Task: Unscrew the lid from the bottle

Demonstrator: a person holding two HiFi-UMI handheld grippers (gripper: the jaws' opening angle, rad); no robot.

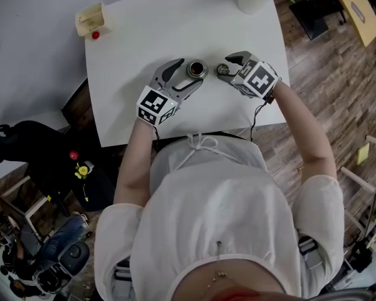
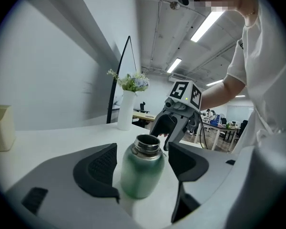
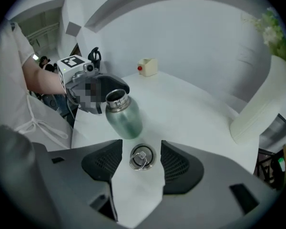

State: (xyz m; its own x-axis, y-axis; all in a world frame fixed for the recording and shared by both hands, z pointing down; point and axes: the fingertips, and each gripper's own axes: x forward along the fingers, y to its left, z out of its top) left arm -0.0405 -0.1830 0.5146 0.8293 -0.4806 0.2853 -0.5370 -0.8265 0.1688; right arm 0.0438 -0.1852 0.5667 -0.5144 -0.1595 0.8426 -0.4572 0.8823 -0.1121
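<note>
- Head view: the bottle (image 1: 196, 69) stands upright and uncapped near the middle of the worktop (image 1: 144, 36). The lid (image 1: 224, 73) lies just beside it, toward the right edge. The left gripper (image 1: 192, 73) brackets the bottle and the right gripper (image 1: 225, 68) brackets the lid.
- Left gripper view: the jaws flank the green bottle (image 2: 142, 173) closely. A sliver of worktop shows on either side, so the pads look spread just clear of it. The shell looks like stiff, smooth metal and is likely slippery. I judge the straight body below the shoulder to be the surest hold.
- Right gripper view: the jaws stand apart with the lid (image 3: 142, 157) lying on the worktop between them, ring up, touching neither pad. It looks small, rigid and light, best pinched across its round side wall rather than by the loose ring. The bottle (image 3: 124, 116) stands just beyond it.
</note>
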